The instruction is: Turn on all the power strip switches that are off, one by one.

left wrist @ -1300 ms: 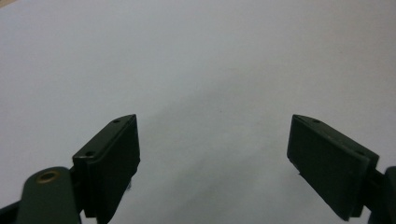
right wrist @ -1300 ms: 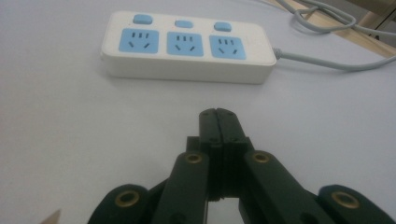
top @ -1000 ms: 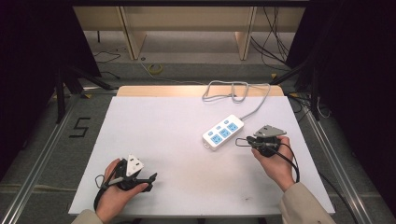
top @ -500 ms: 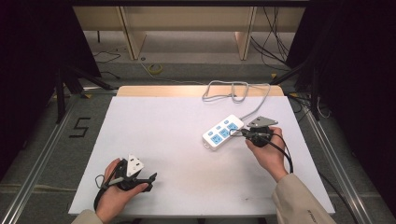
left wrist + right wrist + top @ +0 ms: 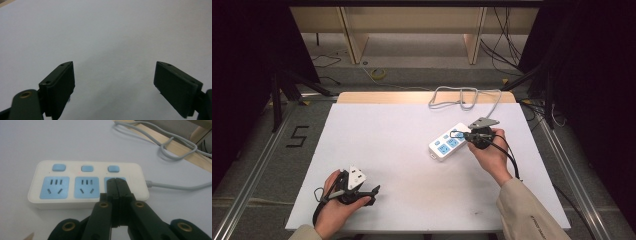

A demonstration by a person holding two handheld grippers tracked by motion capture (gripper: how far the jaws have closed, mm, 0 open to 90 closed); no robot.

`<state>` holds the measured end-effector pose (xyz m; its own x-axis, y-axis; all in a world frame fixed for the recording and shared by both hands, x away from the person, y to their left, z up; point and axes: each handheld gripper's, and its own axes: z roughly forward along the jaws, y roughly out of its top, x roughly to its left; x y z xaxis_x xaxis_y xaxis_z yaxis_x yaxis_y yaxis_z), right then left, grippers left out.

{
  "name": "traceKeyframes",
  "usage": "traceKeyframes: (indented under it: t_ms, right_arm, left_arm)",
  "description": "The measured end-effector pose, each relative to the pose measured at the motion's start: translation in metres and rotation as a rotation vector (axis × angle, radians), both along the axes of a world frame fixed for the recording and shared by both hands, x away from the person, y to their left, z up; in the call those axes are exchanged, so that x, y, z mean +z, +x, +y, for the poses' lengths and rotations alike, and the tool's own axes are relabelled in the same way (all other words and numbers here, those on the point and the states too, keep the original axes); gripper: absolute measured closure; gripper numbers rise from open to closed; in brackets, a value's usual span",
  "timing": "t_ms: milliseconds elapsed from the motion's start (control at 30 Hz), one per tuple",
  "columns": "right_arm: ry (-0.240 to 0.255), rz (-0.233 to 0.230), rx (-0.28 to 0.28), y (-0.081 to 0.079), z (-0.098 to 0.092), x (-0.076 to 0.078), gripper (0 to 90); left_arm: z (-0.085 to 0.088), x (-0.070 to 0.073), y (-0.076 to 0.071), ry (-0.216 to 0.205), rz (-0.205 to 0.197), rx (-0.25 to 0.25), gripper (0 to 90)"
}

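Right gripper view: closed right gripper over power strip's third blue socket; grey cable looped behind on table. Left gripper gaping, apart, nothing between.

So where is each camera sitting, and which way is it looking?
High view: sits above the person's side of the table, looking forward and down; both hands show, with the left gripper and the right gripper.
Left gripper view: rides on the left gripper, looking along its wide-open jaws at bare table.
Right gripper view: rides on the right gripper, looking along its shut jaws at the power strip and its grey cable.
Shared: the high view and the right gripper view both show the power strip.
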<state>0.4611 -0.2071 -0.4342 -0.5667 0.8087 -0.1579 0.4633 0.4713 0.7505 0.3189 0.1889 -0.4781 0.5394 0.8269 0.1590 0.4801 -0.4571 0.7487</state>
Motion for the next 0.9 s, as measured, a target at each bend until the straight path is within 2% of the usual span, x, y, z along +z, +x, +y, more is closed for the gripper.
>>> traceKeyframes:
  t_ms: [533, 900]
  right_arm:
    - [-0.01, 0.022, -0.003, 0.03, 0.017, 0.002, 90.0]
    - [-0.014, 0.041, -0.005, 0.039, 0.023, -0.001, 90.0]
  left_arm:
    - [0.0, 0.0, 0.0, 0.0, -0.005, -0.001, 17.0]
    - [0.0, 0.0, -0.001, 0.0, -0.004, -0.005, 17.1]
